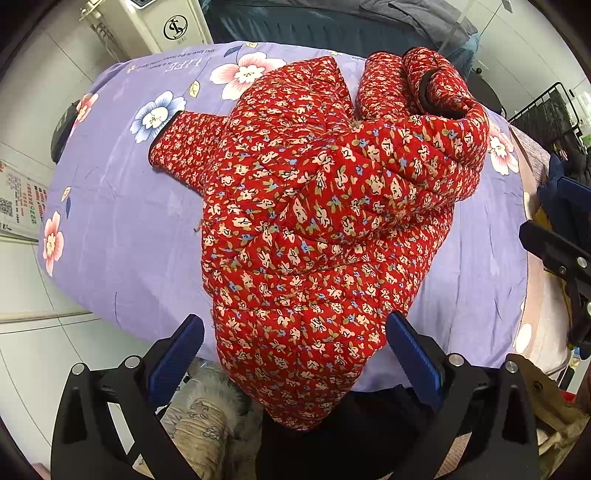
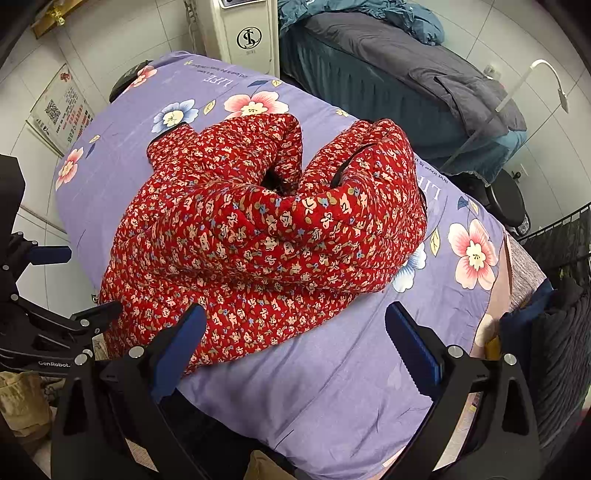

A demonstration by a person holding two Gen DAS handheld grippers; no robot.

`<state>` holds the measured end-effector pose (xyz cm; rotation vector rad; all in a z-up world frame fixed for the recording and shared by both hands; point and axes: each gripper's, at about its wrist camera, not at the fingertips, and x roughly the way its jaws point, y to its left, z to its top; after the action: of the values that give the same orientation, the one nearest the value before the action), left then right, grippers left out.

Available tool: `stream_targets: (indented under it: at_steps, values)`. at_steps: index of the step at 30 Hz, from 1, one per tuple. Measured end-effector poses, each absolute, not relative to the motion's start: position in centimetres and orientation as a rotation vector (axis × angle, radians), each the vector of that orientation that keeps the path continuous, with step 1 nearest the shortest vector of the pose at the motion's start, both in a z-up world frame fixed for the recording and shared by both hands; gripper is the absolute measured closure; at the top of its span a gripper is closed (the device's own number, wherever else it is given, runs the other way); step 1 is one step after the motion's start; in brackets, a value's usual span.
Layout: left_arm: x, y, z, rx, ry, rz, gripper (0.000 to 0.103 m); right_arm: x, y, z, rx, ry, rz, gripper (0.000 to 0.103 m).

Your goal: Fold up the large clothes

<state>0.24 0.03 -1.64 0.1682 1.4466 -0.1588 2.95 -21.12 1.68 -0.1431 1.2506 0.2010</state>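
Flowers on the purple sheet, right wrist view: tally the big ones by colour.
On the purple sheet, flowers that show:
Pink flowers: 4
Blue flowers: 2
Total: 6
The red floral jacket may hide more.

white tiled walls (image 2: 524, 48), teal bed (image 2: 354, 74)

We seem to be in a massage or beauty parlour: ahead of the tongs lie a treatment bed under a lilac flowered sheet (image 2: 332, 387), a second bed in teal (image 2: 369, 88), a white machine (image 2: 245, 33), and a wall price notice (image 2: 66, 107).
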Motion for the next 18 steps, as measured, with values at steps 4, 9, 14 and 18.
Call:
stream_targets:
  at_steps: [4,9,14,18]
  values:
    - [0.10,0.07,-1.82,0.165,1.450,-0.158,0.006,2.84,-21.19,1.48,-0.142,1.255,0.200,0.007]
    - [0.04,0.09,-2.00,0.165,1.456,-0.154,0.006,2.82,-21.09,1.35,-0.143,1.260,0.205,0.007]
    - [0.16,0.11,-2.01,0.163,1.457,-0.156,0.006,2.92,-21.13,1.36,-0.143,1.261,0.206,0.007]
    - [0.25,0.12,-2.15,0.161,1.461,-0.155,0.006,2.95,-21.14,1.25,-0.142,1.265,0.207,0.007]
